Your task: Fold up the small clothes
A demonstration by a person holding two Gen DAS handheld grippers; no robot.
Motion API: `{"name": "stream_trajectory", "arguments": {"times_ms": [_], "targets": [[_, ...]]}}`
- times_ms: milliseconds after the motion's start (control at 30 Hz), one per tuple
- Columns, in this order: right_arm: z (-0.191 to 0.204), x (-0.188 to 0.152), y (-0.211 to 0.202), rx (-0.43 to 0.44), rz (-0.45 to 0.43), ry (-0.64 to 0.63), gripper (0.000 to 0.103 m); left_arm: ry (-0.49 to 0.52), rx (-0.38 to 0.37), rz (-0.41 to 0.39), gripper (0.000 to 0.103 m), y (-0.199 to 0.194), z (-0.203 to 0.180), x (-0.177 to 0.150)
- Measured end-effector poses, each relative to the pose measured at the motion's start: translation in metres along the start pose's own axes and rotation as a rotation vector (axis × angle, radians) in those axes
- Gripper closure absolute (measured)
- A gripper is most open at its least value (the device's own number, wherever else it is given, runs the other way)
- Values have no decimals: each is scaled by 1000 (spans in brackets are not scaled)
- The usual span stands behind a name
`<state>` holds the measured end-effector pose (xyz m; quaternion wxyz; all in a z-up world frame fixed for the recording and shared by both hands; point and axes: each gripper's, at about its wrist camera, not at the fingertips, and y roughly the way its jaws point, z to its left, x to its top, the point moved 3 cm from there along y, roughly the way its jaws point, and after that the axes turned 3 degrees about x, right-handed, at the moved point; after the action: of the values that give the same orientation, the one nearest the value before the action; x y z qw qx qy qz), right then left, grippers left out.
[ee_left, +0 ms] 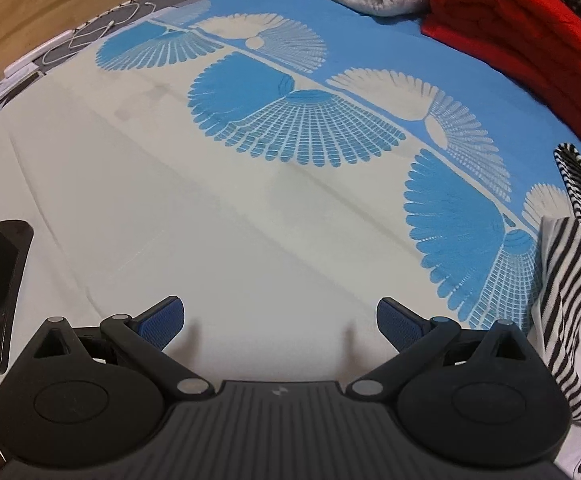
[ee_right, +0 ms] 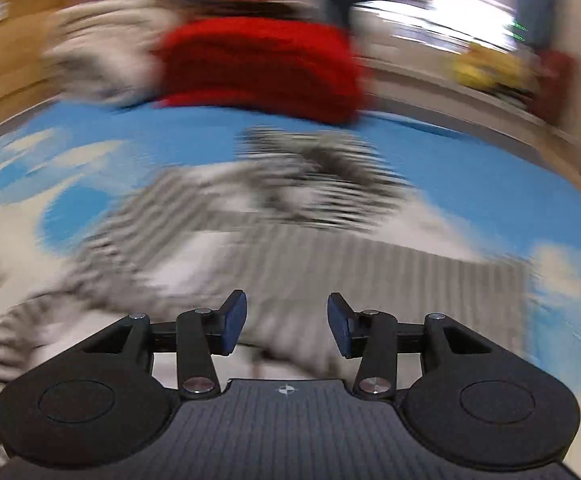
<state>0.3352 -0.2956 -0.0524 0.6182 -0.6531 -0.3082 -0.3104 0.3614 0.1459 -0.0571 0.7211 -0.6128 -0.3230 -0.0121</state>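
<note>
My left tool (ee_left: pixel 280 322) hangs released over bare bedsheet (ee_left: pixel 210 220), the striped garment (ee_left: pixel 570 300) only at its right edge. My blurred right view shows that garment (ee_right: pixel 290 220) spread ahead of the right tool (ee_right: pixel 286 324), released, empty.
</note>
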Motion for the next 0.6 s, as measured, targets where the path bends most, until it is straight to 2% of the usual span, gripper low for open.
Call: {"name": "stream_trajectory", "arguments": {"times_ms": [100, 167, 267, 333, 400, 467, 533, 600], "targets": [[-64, -14, -1, -236, 37, 113, 56, 19, 14, -7, 0, 0, -5, -3], [-96, -35, 10, -301, 100, 163, 56, 48, 21, -9, 0, 0, -11, -5], [-115, -73, 34, -278, 240, 197, 57, 93, 17, -11, 0, 1, -22, -9], [-113, -80, 35, -267, 202, 175, 57, 111, 17, -11, 0, 1, -28, -11], [-108, -67, 25, -269, 209, 179, 57, 121, 11, -12, 0, 0, -33, -14], [-106, -54, 8, -224, 150, 220, 55, 140, 3, -14, 0, -1, -40, -17], [-97, -48, 5, -198, 151, 200, 47, 162, -5, -18, 0, -4, -48, -21], [-92, -52, 1, -195, 184, 188, 47, 186, -23, -22, 0, -9, -55, -26]]}}
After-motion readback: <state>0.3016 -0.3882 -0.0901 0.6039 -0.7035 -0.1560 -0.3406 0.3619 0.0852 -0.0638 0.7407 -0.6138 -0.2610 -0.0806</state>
